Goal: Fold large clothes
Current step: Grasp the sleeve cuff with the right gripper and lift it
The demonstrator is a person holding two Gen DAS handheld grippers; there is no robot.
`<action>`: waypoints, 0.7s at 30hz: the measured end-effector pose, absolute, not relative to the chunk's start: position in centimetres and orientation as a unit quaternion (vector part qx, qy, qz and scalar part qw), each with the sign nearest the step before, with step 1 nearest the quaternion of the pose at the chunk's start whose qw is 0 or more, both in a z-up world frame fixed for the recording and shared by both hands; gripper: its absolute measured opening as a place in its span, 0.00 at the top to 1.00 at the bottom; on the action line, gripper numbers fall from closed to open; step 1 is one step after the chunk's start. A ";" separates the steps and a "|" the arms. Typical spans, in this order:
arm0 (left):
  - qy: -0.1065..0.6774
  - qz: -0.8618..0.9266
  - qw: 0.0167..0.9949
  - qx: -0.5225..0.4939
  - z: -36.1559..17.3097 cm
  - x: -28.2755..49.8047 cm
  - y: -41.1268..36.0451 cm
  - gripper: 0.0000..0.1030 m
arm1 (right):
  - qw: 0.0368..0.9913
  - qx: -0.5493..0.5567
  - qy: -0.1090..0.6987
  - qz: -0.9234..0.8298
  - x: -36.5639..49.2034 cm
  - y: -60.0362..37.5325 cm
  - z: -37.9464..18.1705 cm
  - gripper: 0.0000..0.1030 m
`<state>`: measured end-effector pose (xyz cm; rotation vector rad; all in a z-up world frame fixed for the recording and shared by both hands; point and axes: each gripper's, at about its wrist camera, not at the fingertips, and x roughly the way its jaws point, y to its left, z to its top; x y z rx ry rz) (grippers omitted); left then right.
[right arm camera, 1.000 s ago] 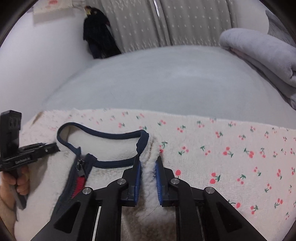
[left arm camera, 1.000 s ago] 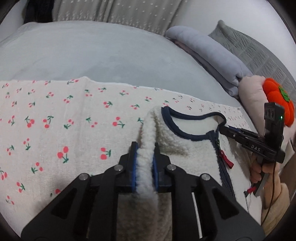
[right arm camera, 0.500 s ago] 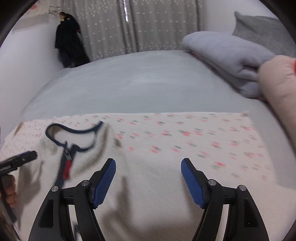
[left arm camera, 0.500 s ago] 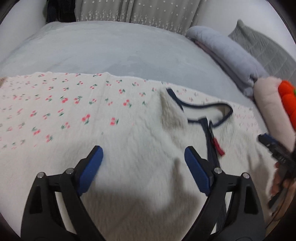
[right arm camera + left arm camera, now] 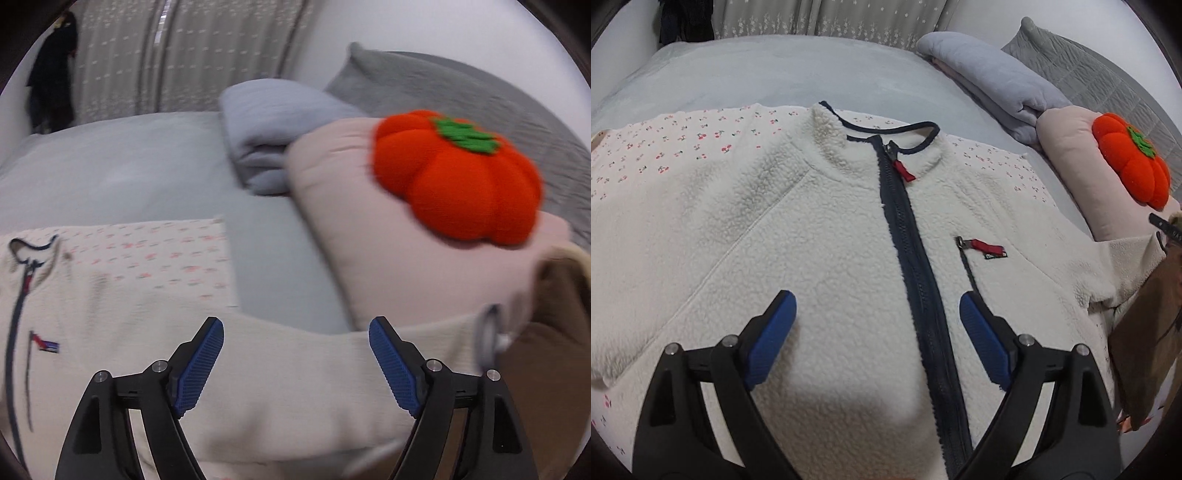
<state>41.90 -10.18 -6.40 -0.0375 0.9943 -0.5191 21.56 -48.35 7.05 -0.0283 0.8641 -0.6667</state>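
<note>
Fleece jacket (image 5: pixel 827 236): lies face up and spread flat on the cherry-print cloth (image 5: pixel 683 144), which covers the near part of the bed (image 5: pixel 768 74); collar towards 12 o'clock, hem towards 6 o'clock, navy zip (image 5: pixel 908 236) closed down the middle
Sleeves: one runs out towards 9 o'clock in the left wrist view; the other runs towards 3 o'clock and ends near the pink pillow (image 5: pixel 1078 155)
Left claw (image 5: pixel 877 332): blue pads wide apart, holding nothing, hovering over the lower chest with the zip between its fingers
Right claw (image 5: pixel 295 363): pads wide apart and empty, over the 3 o'clock sleeve; this view is blurred, so whether it touches the cloth I cannot tell
Done so far: the garment looks laid out and smoothed, front up, with no fold visible anywhere in it
Left to do: judging from this, all the folding itself, meaning both sleeves brought in over the body, then hem brought up to collar
Likely stage: between spreading and the first fold, each claw free to pick a new hold
Surroundings: orange pumpkin cushion (image 5: pixel 458 177) on the pink pillow at 2 o'clock, folded grey blanket (image 5: pixel 990 81) at 1 o'clock, well clear of the jacket body
Watch for: the thick fleece may spring back open after a fold
</note>
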 end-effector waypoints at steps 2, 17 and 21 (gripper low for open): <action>0.456 -0.242 0.857 -0.004 -6.1 41.0 -10.5 0.12 | 0.841 -0.014 0.408 -0.356 19.1 -50.4 8.6 0.19; 0.420 -0.377 0.825 0.026 -4.7 37.3 -26.6 0.50 | 0.749 0.026 0.503 -0.431 16.7 -58.7 4.5 0.88; 0.437 -0.437 0.786 0.013 -6.3 36.6 -34.2 0.78 | 0.791 0.100 0.466 -0.384 15.2 -60.7 6.1 0.90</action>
